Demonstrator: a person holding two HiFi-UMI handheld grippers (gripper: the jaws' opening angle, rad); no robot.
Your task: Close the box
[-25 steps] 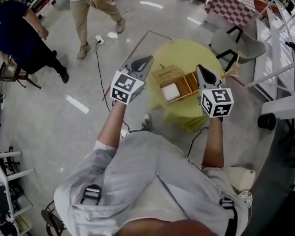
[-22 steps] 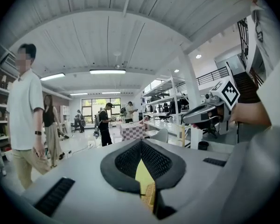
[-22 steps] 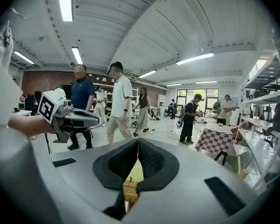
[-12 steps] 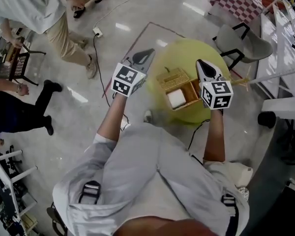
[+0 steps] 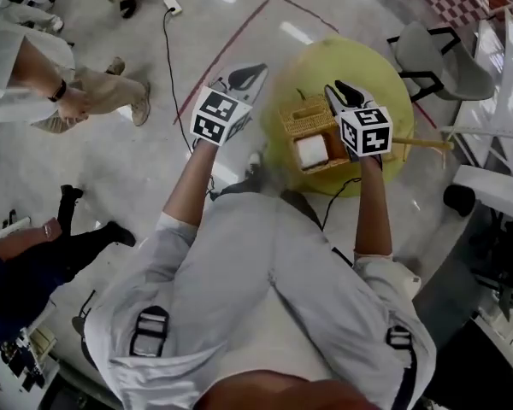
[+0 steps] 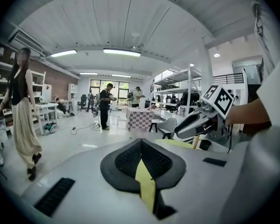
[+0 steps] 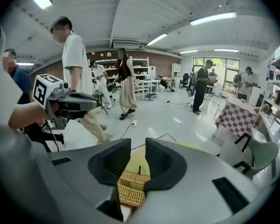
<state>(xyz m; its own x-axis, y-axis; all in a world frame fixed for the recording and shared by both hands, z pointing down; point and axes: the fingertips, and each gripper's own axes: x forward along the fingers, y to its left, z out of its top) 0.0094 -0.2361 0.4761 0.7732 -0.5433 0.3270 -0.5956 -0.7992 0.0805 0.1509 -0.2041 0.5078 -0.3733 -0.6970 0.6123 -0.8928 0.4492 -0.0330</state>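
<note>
The box (image 5: 312, 131) sits open near the front edge of the yellow table (image 5: 372, 67), its left half free to reach from above; the right gripper (image 5: 337, 92), jaws opening with nothing between them, hangs over its right half. The left gripper (image 5: 250, 75) hangs past the table's left edge (over open floor), and a grey chair (image 5: 449, 58) crowds the table's far right
</note>
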